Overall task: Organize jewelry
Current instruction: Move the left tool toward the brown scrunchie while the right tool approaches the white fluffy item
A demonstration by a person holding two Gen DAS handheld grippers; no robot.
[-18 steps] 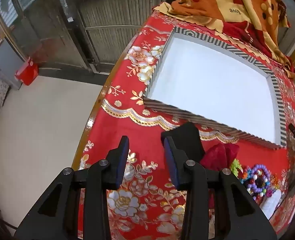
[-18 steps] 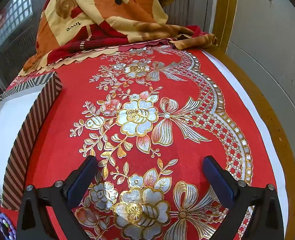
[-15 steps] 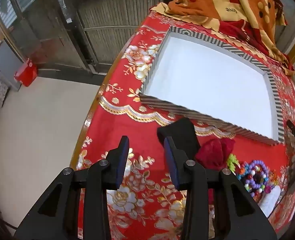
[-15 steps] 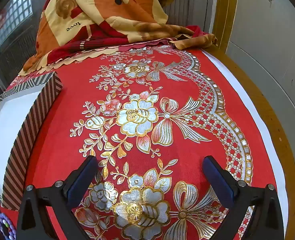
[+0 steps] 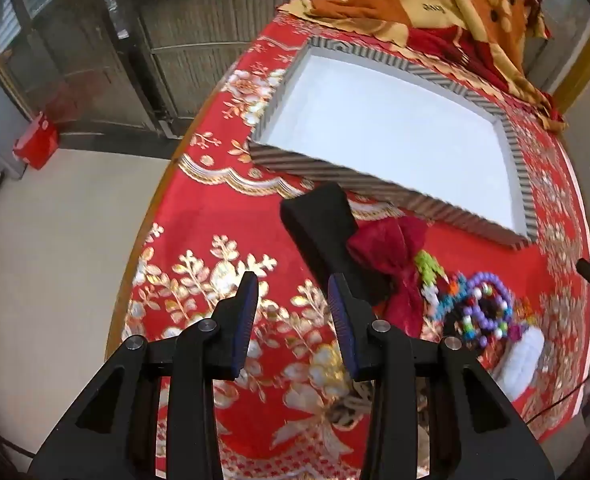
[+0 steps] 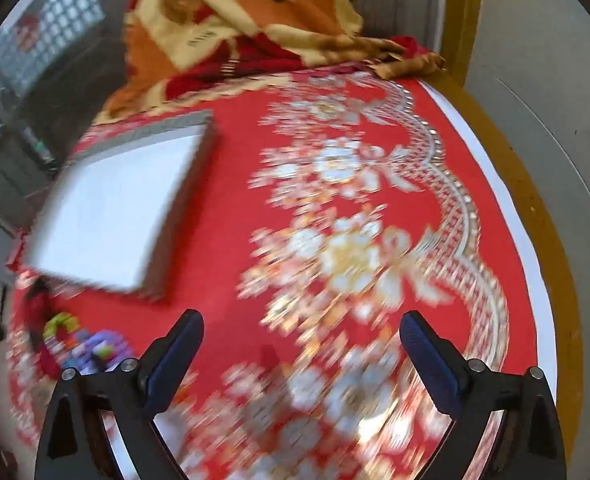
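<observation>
A striped box with a white inside (image 5: 395, 128) lies on the red flowered tablecloth; it also shows blurred in the right wrist view (image 6: 111, 216). In front of it lie a black case (image 5: 323, 236), a dark red cloth pouch (image 5: 391, 252) and a heap of coloured bead bracelets (image 5: 479, 308), which show blurred in the right wrist view (image 6: 83, 348). My left gripper (image 5: 293, 292) is open and empty, just left of the black case. My right gripper (image 6: 301, 332) is wide open and empty over the cloth, right of the box.
An orange and red blanket (image 5: 455, 4) is heaped at the far end of the table. A white object (image 5: 523, 356) lies beside the beads. The table's left edge (image 5: 151, 216) drops to a pale floor; a red bin (image 5: 35, 144) stands there.
My left gripper has pulled back and turned, so the black case and beads sit higher and further right. My right gripper has swung quickly left; the box and beads have come into its view, blurred.
</observation>
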